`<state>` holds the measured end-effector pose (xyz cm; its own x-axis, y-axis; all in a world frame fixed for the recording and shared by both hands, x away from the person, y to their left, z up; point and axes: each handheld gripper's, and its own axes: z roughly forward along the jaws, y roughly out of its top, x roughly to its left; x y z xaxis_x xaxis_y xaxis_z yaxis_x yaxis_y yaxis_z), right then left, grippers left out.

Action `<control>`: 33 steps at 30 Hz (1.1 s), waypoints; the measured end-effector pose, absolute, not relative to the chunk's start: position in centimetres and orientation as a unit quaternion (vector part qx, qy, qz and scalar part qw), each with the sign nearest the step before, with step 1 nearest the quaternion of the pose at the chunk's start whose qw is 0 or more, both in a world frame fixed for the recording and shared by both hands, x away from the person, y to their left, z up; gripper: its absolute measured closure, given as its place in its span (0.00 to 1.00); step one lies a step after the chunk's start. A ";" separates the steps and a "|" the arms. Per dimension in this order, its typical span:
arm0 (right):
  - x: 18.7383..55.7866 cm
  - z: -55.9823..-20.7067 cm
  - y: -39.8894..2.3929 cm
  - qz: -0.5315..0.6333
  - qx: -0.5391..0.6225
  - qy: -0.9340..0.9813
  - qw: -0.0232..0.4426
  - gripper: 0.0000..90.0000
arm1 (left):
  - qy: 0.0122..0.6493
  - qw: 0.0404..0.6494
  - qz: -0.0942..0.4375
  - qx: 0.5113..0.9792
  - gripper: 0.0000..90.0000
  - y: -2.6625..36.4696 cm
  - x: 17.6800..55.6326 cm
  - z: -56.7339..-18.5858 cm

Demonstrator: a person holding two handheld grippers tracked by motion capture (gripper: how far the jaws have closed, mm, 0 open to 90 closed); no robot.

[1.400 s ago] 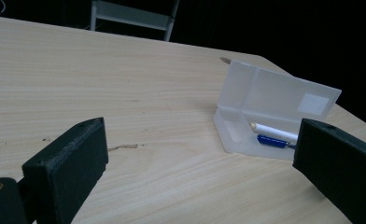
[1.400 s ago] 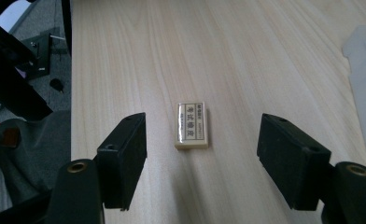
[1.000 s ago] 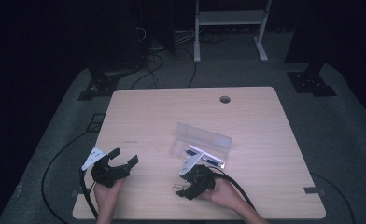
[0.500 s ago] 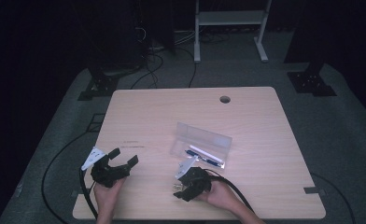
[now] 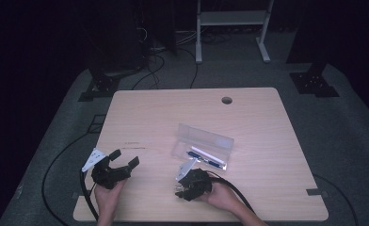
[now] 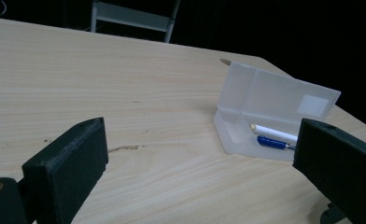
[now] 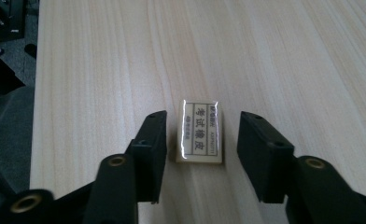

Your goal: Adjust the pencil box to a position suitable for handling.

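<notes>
We are mid-grasp: right gripper jaws have just been closing around the eraser, not yet touching. Next, pinch and lift. Left gripper idles wide.

Before me: a clear case, lid upright, holding a white pen and a blue pen (side by side), on the pale tabletop with one cable hole.

Both grippers are black: the left gripper carries a pale grey 3-cornered plate and a trailing black cable; the right gripper has 2 blocky jaws with brass-ringed screw holes at lower frame.
</notes>
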<state>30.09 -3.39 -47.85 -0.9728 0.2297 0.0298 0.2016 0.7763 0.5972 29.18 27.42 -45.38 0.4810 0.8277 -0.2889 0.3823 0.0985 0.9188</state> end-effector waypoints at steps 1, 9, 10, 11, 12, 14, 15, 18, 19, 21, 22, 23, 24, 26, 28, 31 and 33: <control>30.1 -47.9 -3.4 0.314 0.114 0.942 0.024 0.60 | 0.471 0.573 0.195 0.642 0.02 27.4 29.2 -45.4; 30.0 -47.9 -3.4 0.311 0.104 0.944 0.026 0.72 | 0.471 0.573 0.194 0.642 0.02 27.4 29.2 -45.4; 30.0 -47.9 -3.4 0.311 0.103 0.944 0.025 0.74 | 0.471 0.573 0.193 0.642 0.02 27.4 29.2 -45.4; 30.0 -47.8 -3.4 0.310 0.102 0.945 0.024 0.74 | 0.471 0.573 0.193 0.643 0.02 27.4 29.2 -45.4; 30.0 -47.8 -3.3 0.310 0.100 0.945 0.025 0.75 | 0.470 0.573 0.193 0.643 0.02 27.4 29.2 -45.4; 30.0 -47.7 -3.3 0.311 0.097 0.945 0.027 0.75 | 0.470 0.573 0.194 0.643 0.02 27.4 29.2 -45.4; 30.0 -47.7 -3.3 0.313 0.096 0.945 0.025 0.75 | 0.470 0.573 0.194 0.643 0.02 27.4 29.2 -45.4; 30.1 -47.4 -3.4 0.316 0.098 0.943 0.027 0.75 | 0.471 0.573 0.193 0.642 0.02 27.4 29.2 -45.4; 30.2 -47.2 -3.4 0.317 0.097 0.943 0.029 0.75 | 0.471 0.573 0.193 0.643 0.02 27.4 29.2 -45.4; 30.4 -47.0 -3.5 0.320 0.100 0.942 0.032 0.75 | 0.470 0.573 0.193 0.643 0.02 27.4 29.2 -45.4; 30.6 -46.8 -3.5 0.320 0.103 0.941 0.032 0.76 | 0.470 0.573 0.193 0.642 0.02 27.3 29.2 -45.4; 30.9 -46.4 -3.6 0.322 0.105 0.940 0.034 0.76 | 0.470 0.573 0.193 0.643 0.02 27.3 29.2 -45.4; 30.9 -46.4 -3.6 0.322 0.105 0.940 0.034 0.76 | 0.470 0.573 0.193 0.643 0.02 27.3 29.2 -45.4; 31.3 -46.0 -3.7 0.325 0.108 0.939 0.036 0.76 | 0.470 0.573 0.193 0.643 0.02 27.3 29.2 -45.4; 31.8 -45.5 -3.8 0.328 0.111 0.937 0.039 0.75 | 0.470 0.573 0.193 0.643 0.02 27.4 29.2 -45.4; 32.5 -44.7 -3.9 0.333 0.116 0.935 0.045 0.76 | 0.471 0.574 0.193 0.642 0.02 27.4 29.2 -45.4; 33.1 -44.3 -4.0 0.333 0.120 0.934 0.048 0.76 | 0.470 0.573 0.193 0.643 0.02 27.4 29.2 -45.4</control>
